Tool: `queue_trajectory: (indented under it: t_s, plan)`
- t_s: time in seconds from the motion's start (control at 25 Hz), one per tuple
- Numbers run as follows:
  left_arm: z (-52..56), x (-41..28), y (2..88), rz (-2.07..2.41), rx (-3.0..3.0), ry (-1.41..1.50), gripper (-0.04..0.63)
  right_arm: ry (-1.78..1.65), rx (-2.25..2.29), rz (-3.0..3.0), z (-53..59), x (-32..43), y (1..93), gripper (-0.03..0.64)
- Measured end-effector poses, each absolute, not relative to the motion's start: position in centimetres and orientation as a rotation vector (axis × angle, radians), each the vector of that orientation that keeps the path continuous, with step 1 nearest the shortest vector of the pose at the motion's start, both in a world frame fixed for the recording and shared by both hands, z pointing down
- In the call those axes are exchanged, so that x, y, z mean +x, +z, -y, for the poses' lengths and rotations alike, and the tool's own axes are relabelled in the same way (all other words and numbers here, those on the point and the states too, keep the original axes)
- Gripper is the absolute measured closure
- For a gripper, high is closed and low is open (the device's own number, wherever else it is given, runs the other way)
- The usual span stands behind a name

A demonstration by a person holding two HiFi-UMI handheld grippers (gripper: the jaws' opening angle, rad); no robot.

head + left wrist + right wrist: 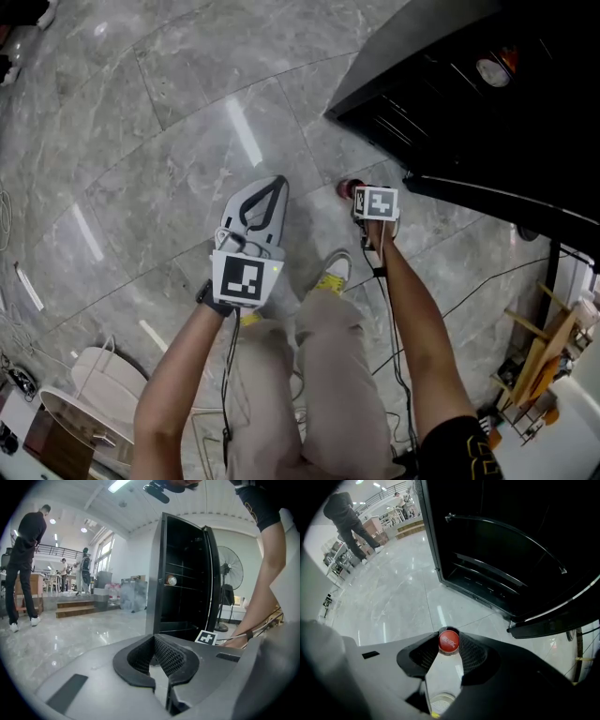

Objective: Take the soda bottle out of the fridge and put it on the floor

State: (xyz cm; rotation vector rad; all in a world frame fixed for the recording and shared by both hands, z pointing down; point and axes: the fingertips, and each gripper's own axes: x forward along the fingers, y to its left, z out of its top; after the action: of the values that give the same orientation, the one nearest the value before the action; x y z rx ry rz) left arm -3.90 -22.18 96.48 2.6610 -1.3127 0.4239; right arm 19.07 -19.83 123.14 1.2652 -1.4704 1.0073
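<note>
**Item: soda bottle, on its way to the floor**

- Bottle (449, 641): out of the fridge (450, 84). Held by its red cap, over the grey marble floor (169, 141), at about one o'clock from the person and just ahead of the shoe (333, 272). The body is hidden under the cap and the tongs, so whether the base touches the floor cannot be told.
- Right tongs (352, 190): pointing steeply down, jaws clamped on either side of the cap.
- Left tongs (153, 641): at about eleven o'clock, jaws together, nothing between them.
- Fridge: door open at two o'clock, dark shelves showing.

Handling note, as I judge it: a cap is a small hold, so the bottle may swing. Bring it straight down, keep it plumb, and let the base settle flat on the tile, clear of the shoe and the fridge door. Part the jaws only once the bottle's weight is on the floor, then lift the tongs straight up so they do not tip it.
</note>
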Motion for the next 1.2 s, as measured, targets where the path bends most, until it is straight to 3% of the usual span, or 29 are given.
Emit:
queue_trajectory:
  t_s: [0.76, 0.88, 0.96, 1.2]
  plan:
    - [20.9, -4.0, 95.4, 1.289, 2.629, 0.44, 0.578, 0.997, 1.307, 1.469, 19.1, 17.6, 122.9, 0.486]
    - [20.5, -3.9, 94.0, 1.296, 2.619, 0.427, 0.578, 1.033, 1.337, 1.478, 19.2, 17.5, 121.2, 0.519]
    - [20.0, -3.7, 92.9, 1.289, 2.62, 0.427, 0.578, 1.048, 1.335, 1.491, 19.0, 17.4, 120.1, 0.58]
    - [18.7, -3.0, 89.1, 1.266, 2.634, 0.442, 0.578, 1.061, 1.351, 1.534, 18.6, 17.4, 115.3, 0.62]
